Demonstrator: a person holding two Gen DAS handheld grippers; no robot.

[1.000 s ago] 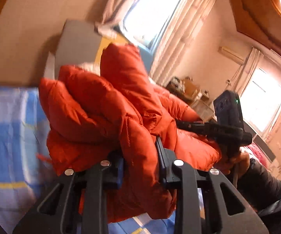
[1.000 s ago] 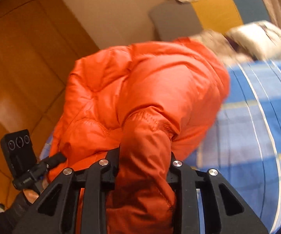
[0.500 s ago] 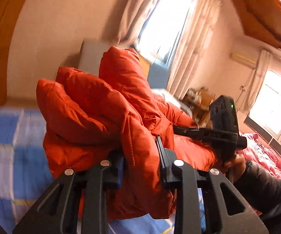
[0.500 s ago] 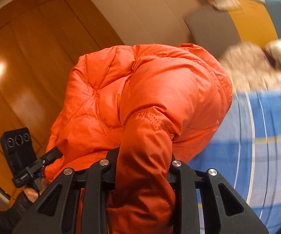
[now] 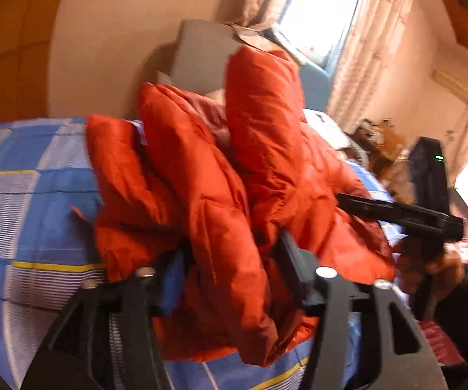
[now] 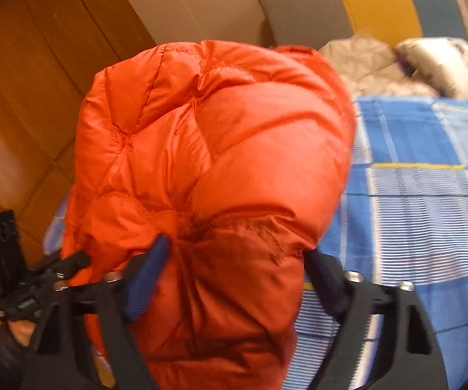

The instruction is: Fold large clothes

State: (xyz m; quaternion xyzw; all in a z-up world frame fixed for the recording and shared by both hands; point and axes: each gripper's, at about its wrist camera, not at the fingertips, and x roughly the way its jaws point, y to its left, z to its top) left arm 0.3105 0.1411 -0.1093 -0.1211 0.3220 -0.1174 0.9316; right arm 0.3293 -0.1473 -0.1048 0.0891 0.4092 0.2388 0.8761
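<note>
Orange quilted nylon fills both wrist views: you have the puffy down jacket [image 5: 221, 195] gathered up off the blue checked bedspread [image 5: 22, 195], bunched in thick ridges between your two tools. By the look of it you are in the carrying part of a fold, with one edge of the jacket lifted in both grips and its bulk hanging over the bed, not yet laid down. Your next move, as I judge it, is to bring both held edges across together and lower them evenly so the padding settles flat; the fill is springy and will likely push back, so expect to press it down after you let go. Your left gripper [image 5: 230, 260] is clamped on a thick fold of the jacket, its jaws kept fairly far apart by the padding, fabric spilling below them. Your right gripper [image 6: 234, 269] likewise grips a fat bundle near a stitched seam, jaws spread wide around it and pressing into both sides. In the left view you can see the right tool reaching into the jacket from the far side, so both grips sit close on the same garment.
</note>
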